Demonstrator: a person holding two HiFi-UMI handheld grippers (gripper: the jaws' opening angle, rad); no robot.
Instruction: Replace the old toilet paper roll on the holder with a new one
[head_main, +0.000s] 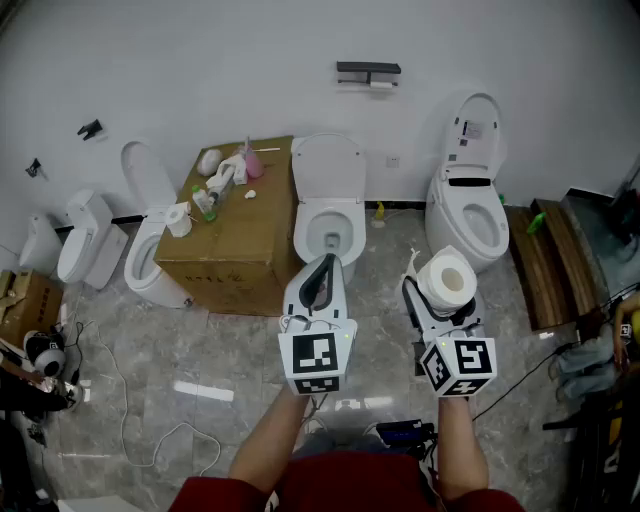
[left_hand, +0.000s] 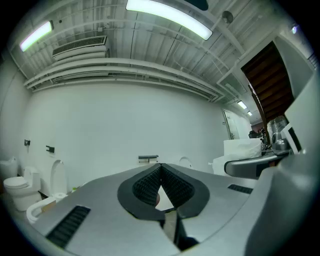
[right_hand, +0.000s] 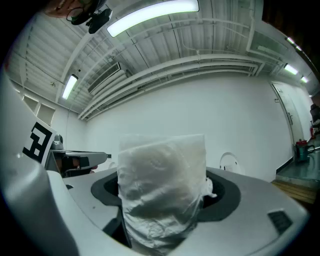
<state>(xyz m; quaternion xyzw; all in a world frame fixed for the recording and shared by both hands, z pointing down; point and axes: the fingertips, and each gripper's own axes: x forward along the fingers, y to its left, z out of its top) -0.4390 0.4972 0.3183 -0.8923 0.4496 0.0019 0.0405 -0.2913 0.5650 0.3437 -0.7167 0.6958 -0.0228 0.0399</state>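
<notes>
A wall holder (head_main: 368, 73) hangs high on the white wall, with a small old roll (head_main: 381, 86) under it; the holder (left_hand: 148, 158) also shows far off in the left gripper view. My right gripper (head_main: 438, 283) is shut on a new toilet paper roll (head_main: 447, 281), white and wrapped in clear plastic. In the right gripper view the wrapped roll (right_hand: 162, 187) stands upright between the jaws. My left gripper (head_main: 321, 276) is shut and holds nothing; its black pads (left_hand: 171, 186) meet at the tip. Both grippers point level toward the wall, well short of the holder.
Several toilets line the wall: one (head_main: 328, 213) straight ahead, one (head_main: 473, 183) to the right, others at left. A cardboard box (head_main: 228, 240) with bottles and a small roll on top stands left of centre. Cables lie on the marble floor (head_main: 160, 400). A wooden bench (head_main: 549, 262) is at right.
</notes>
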